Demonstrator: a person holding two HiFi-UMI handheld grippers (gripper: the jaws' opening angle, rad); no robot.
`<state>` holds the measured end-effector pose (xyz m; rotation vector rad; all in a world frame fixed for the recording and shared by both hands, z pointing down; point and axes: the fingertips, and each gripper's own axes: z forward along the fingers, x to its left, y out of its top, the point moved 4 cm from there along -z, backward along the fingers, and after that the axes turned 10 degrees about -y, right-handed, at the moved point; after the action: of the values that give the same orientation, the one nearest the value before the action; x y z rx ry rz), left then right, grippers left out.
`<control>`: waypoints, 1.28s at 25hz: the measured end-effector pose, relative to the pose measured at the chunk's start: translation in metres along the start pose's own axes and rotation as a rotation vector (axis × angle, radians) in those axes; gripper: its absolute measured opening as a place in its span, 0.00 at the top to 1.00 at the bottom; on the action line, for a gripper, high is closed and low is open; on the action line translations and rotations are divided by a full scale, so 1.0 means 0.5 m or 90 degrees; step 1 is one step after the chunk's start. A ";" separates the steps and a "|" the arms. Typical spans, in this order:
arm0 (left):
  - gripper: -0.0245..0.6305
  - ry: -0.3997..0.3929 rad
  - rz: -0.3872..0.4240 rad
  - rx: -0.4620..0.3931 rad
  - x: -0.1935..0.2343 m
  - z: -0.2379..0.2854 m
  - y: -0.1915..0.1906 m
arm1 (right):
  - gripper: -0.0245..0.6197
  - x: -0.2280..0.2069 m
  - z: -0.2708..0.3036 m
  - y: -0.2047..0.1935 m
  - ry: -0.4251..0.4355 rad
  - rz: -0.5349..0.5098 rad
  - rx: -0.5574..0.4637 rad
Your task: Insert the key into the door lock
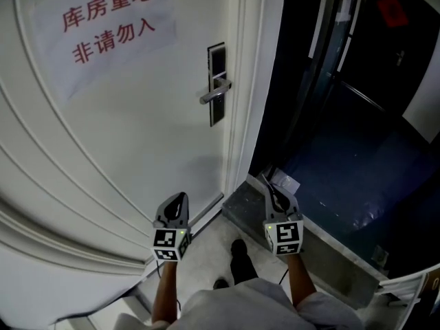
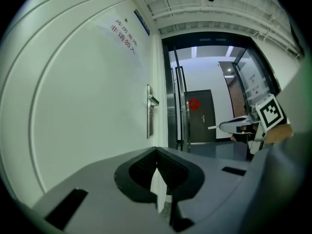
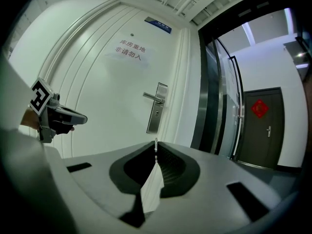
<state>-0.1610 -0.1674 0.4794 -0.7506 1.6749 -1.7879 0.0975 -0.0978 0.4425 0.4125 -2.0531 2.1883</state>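
The door lock (image 1: 216,82) is a dark plate with a silver lever handle (image 1: 215,92) on the white door (image 1: 124,136); it also shows as a steel plate (image 3: 157,109) ahead in the right gripper view and far ahead (image 2: 150,110) in the left gripper view. My right gripper (image 3: 155,149) is shut on a thin metal key (image 3: 155,144) whose tip sticks out past the pads. It is held level, well short of the lock, low and to the right (image 1: 265,183). My left gripper (image 2: 157,151) is shut with nothing in it, low beside the door (image 1: 180,198).
A paper sign with red characters (image 1: 103,25) hangs on the door. To the right, a dark open doorway (image 1: 344,129) with steel-framed glass leads to a corridor and a dark door with a red ornament (image 3: 260,108). A stone threshold (image 1: 302,249) and the person's shoes (image 1: 238,258) lie below.
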 end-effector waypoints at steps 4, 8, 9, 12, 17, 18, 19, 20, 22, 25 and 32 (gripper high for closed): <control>0.94 0.009 0.008 0.002 0.033 0.074 0.007 | 0.92 -0.019 0.092 -0.008 0.012 0.002 -0.005; 0.94 0.022 0.011 0.005 0.070 0.154 0.023 | 0.92 -0.040 0.194 -0.001 0.032 0.002 -0.013; 0.94 0.026 0.013 0.006 0.076 0.173 0.029 | 0.92 -0.047 0.219 0.004 0.038 0.001 -0.016; 0.94 0.033 0.022 0.002 0.092 0.230 0.057 | 0.92 -0.065 0.293 0.027 0.057 0.006 -0.034; 0.94 0.055 0.025 -0.006 0.124 0.321 0.091 | 0.92 -0.085 0.413 0.052 0.097 0.008 -0.059; 0.94 0.061 0.028 -0.006 0.131 0.336 0.095 | 0.92 -0.087 0.435 0.054 0.106 0.008 -0.062; 0.94 0.069 0.030 -0.006 0.138 0.350 0.099 | 0.92 -0.089 0.457 0.055 0.115 0.010 -0.065; 0.94 0.077 0.031 -0.005 0.144 0.362 0.101 | 0.92 -0.090 0.478 0.055 0.125 0.013 -0.068; 0.94 0.095 0.031 -0.002 0.155 0.384 0.103 | 0.92 -0.090 0.516 0.054 0.146 0.016 -0.071; 0.94 0.118 0.029 -0.002 0.164 0.410 0.104 | 0.92 -0.085 0.561 0.052 0.179 0.016 -0.079; 0.94 0.157 0.024 0.005 0.170 0.425 0.096 | 0.92 -0.052 0.611 0.041 0.244 0.018 -0.082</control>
<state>-0.0614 -0.3765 0.4453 -0.5073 1.8233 -1.9221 0.1538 -0.3995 0.4300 -0.0498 -1.9766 1.9463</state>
